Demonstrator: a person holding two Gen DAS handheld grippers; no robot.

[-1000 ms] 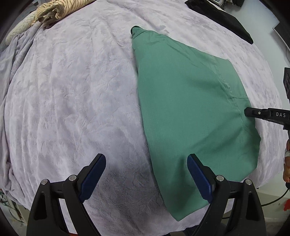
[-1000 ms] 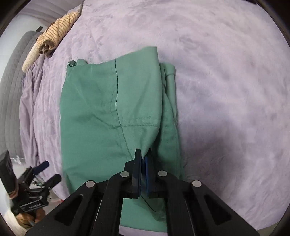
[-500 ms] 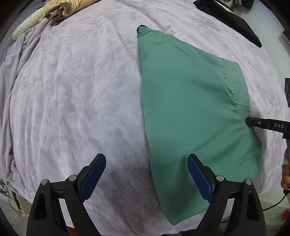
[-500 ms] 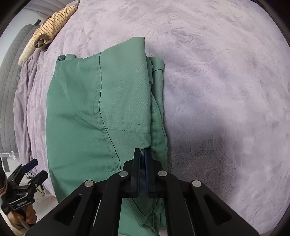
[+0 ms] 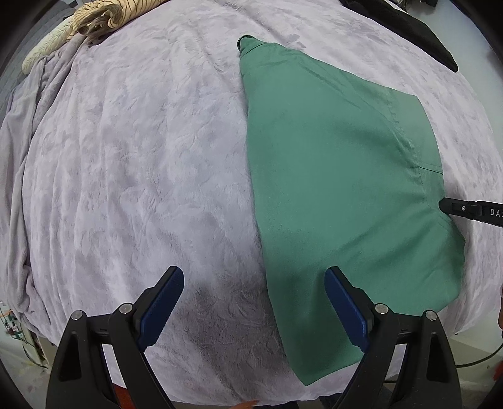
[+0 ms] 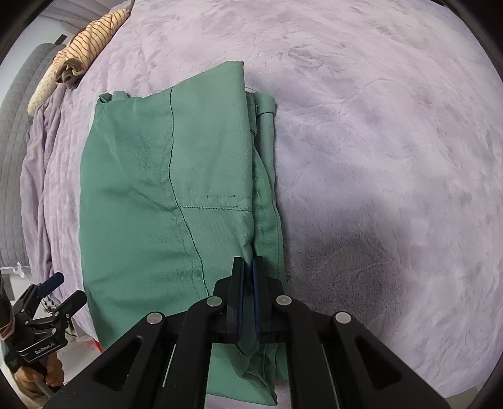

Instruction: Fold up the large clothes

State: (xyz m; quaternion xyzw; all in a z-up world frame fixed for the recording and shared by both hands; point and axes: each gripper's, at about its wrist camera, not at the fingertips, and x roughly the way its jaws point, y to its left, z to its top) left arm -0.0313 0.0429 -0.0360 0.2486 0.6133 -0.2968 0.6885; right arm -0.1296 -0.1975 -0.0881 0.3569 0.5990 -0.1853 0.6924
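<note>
A green garment [image 5: 339, 188] lies folded into a long panel on the lilac plush blanket [image 5: 125, 157]. My left gripper [image 5: 254, 278] hovers open over its near left edge, nothing between the blue pads. One pad is over the blanket, the other over the cloth. In the right wrist view my right gripper [image 6: 250, 266] is shut on the folded right edge of the green garment [image 6: 141, 204], with cloth pinched between its pads. The right gripper [image 5: 446, 206] also shows at the garment's right side in the left wrist view. The left gripper [image 6: 67, 288] appears low on the left.
A striped beige cloth [image 5: 94, 19] lies bundled at the far left corner of the bed, and shows too as the striped cloth [image 6: 91, 44]. A black garment [image 5: 418, 34] lies at the far right. The blanket [image 6: 377, 157] spreads wide to the right of the garment. A hand [image 6: 34, 374] holds the left gripper.
The right gripper stays shut on the fold edge, which now lies flatter on the garment. The left wrist view has tilted slightly; its jaws stay wide.
</note>
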